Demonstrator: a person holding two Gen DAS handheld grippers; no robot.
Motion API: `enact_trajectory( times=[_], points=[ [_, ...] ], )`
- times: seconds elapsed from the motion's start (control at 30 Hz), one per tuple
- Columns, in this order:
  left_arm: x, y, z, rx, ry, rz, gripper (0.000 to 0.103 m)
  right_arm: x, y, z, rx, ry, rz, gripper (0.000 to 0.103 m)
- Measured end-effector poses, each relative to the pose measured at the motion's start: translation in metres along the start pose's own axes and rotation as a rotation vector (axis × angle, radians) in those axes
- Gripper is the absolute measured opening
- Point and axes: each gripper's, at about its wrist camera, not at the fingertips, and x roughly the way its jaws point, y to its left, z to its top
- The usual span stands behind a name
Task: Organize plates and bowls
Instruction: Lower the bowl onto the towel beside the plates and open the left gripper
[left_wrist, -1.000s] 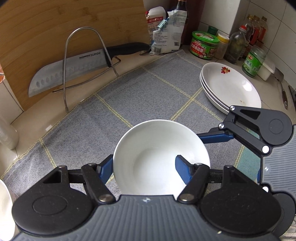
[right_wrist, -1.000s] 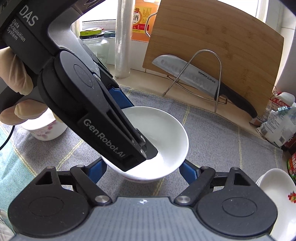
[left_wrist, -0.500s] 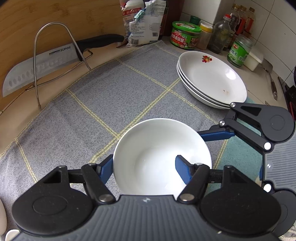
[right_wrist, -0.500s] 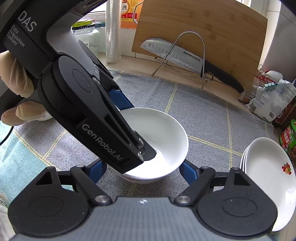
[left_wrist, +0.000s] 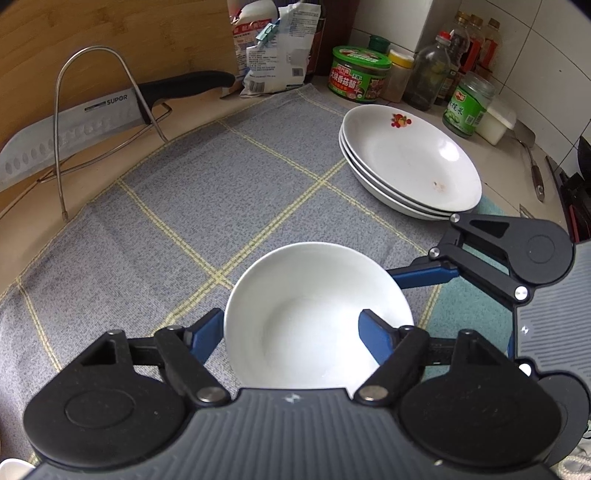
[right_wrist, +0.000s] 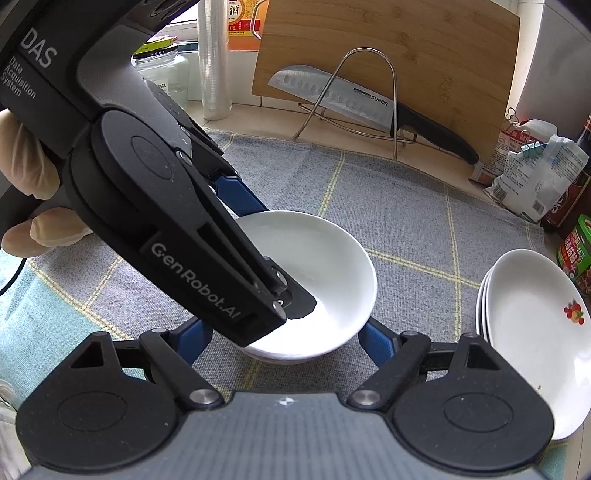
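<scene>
- The bowl (left_wrist: 317, 314) is plain white, round and glossy, with nothing inside it; the right wrist view shows a faint reddish band near its foot; beyond it to the right a stack of plates (left_wrist: 410, 166), white and shallow with a small red fruit motif on the top one, sits at the edge of the grey checked cloth (left_wrist: 207, 206) on the tabletop
- The left gripper (left_wrist: 295, 332) has its jaws closed on the bowl's rim, one blue finger inside the bowl and the other outside against the wall; the right gripper (right_wrist: 284, 341) has its jaws spread wide, one blue finger at each side of the bowl; whether those fingers touch the bowl I cannot tell
- The bowl is over the cloth, well apart from the plates; I cannot tell whether it rests on the cloth or is held just above it
- Against the frame a second ago, the knife (left_wrist: 110, 114) in its wire rack and the plates sit differently in the left view, so the camera has swung; the bowl keeps the same place between the left jaws, and the right jaws stay equally wide
</scene>
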Motion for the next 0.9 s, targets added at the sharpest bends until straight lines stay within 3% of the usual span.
enact_trajectory(
  times=[0.1,0.23,0.4,0.53,0.9],
  points=[
    [-0.011,-0.001,-0.004,0.013,-0.061,0.067,0.086,-0.003,-0.001,-0.003,-0.002,-0.018,-0.008,0.103],
    [-0.038,0.002,-0.015,-0.021,-0.166,0.106,0.093,-0.01,-0.005,-0.005,0.001,-0.032,-0.005,0.103],
    [-0.073,-0.003,-0.037,-0.074,-0.286,0.223,0.1,-0.022,-0.005,-0.002,0.004,-0.066,-0.017,0.103],
    [-0.087,-0.002,-0.059,-0.152,-0.301,0.317,0.1,-0.028,-0.003,0.005,0.004,-0.095,-0.021,0.103],
    [-0.12,0.017,-0.109,-0.349,-0.282,0.447,0.1,-0.018,0.017,0.03,-0.076,-0.108,0.049,0.103]
  ],
)
